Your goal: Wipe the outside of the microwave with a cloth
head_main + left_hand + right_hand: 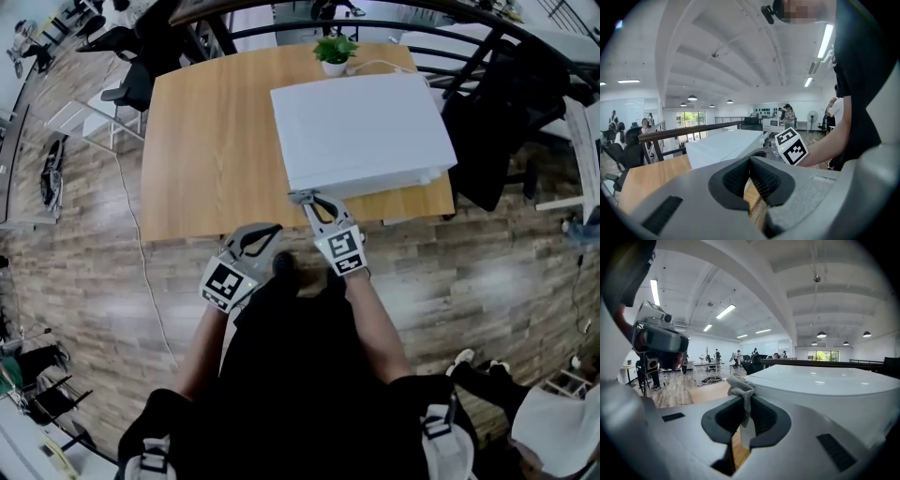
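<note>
A white microwave [361, 131] stands on the wooden table [211, 159], toward its right side. My right gripper [306, 199] is shut on a small grey cloth [739, 389], and the cloth bunches at the microwave's [825, 390] front left corner. The cloth [302, 196] shows as a grey scrap at that corner in the head view. My left gripper [272, 228] hangs at the table's front edge, left of the right one. Its jaws are closed with nothing between them. In the left gripper view the microwave [724, 146] lies ahead, with the right gripper's marker cube [791, 146] beside it.
A small potted plant [334, 52] stands behind the microwave, with a white cable beside it. A dark railing [394, 28] curves behind the table. Black chairs [497, 122] stand to the right and at the far left. People stand far off in the open room.
</note>
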